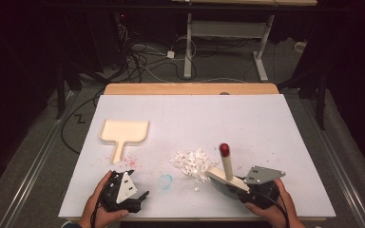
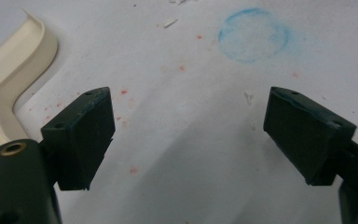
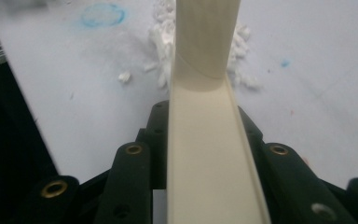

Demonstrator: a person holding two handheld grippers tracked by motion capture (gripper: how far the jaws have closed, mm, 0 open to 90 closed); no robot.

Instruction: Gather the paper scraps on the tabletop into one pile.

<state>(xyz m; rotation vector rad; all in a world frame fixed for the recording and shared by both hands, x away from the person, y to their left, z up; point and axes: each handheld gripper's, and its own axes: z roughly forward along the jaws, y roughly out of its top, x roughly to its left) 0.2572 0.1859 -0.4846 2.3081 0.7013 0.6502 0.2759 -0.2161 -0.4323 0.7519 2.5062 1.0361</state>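
Observation:
A cream scraper (image 1: 222, 176) with a flat blade and an upright round handle tipped red (image 1: 225, 149) hangs just right of a pile of white scraps (image 1: 192, 162). My right gripper (image 1: 233, 187) is shut on its blade near the table's front edge. In the right gripper view the blade (image 3: 205, 154) runs up between the jaws of the right gripper (image 3: 203, 116), and the scraps (image 3: 163, 42) lie beyond it. A cream dustpan (image 1: 123, 133) lies flat at the left. My left gripper (image 1: 142, 197) rests low at the front left, open and holding nothing (image 2: 186, 135), with the dustpan's handle (image 2: 9, 79) off to its side.
A blue ring mark (image 1: 165, 181) sits on the white table cover (image 1: 247, 118) between the two grippers, seen too in the left gripper view (image 2: 254, 35). Small red specks dot the cover near the dustpan handle. Beyond the table's far wooden edge are cables and desk legs.

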